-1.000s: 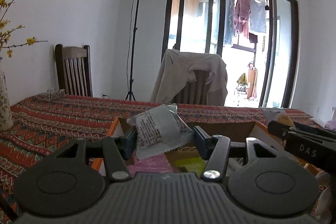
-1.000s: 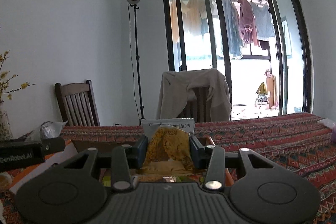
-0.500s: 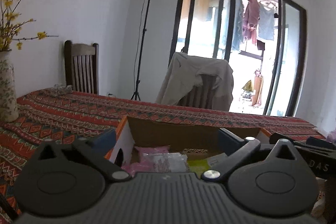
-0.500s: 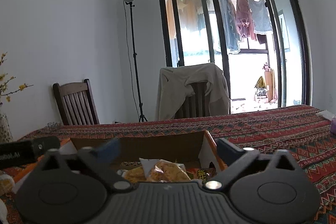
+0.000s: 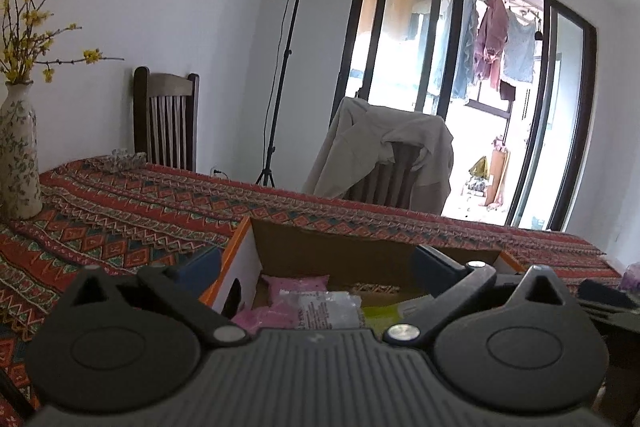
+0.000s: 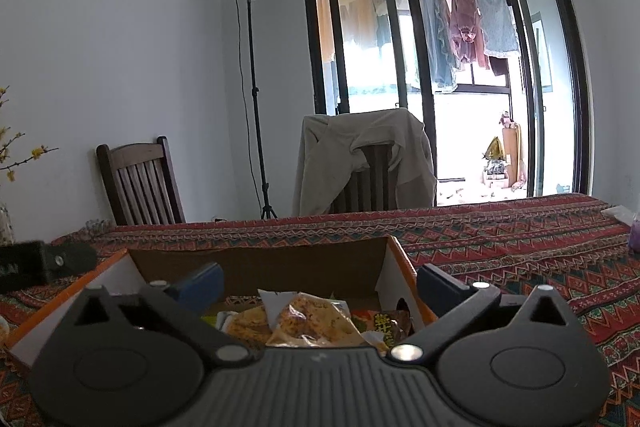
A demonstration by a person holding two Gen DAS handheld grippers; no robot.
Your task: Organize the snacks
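Note:
An open cardboard box (image 5: 237, 247) with an orange rim sits on the patterned tablecloth. My left gripper (image 5: 316, 263) hovers over its left end, open and empty. Below it lie a silvery white packet (image 5: 328, 309), a pink packet (image 5: 294, 283) and a green one (image 5: 380, 315). My right gripper (image 6: 320, 283) hangs open over the box's (image 6: 260, 263) right end, also empty. Under it rest a yellow snack packet (image 6: 308, 323) and a dark packet with yellow lettering (image 6: 390, 323). Each gripper shows at the edge of the other's view, the right gripper (image 5: 604, 291) and the left gripper (image 6: 40, 263).
A flowered vase (image 5: 18, 155) with yellow blossoms stands at the table's left. Behind the table are a wooden chair (image 5: 166, 119), a chair draped with a beige jacket (image 5: 384, 155) and a lamp stand (image 5: 284, 67). Tablecloth (image 6: 520, 247) stretches right of the box.
Both grippers have opened wide. The white packet left the left gripper and the yellow snack packet left the right one; both now lie in the box.

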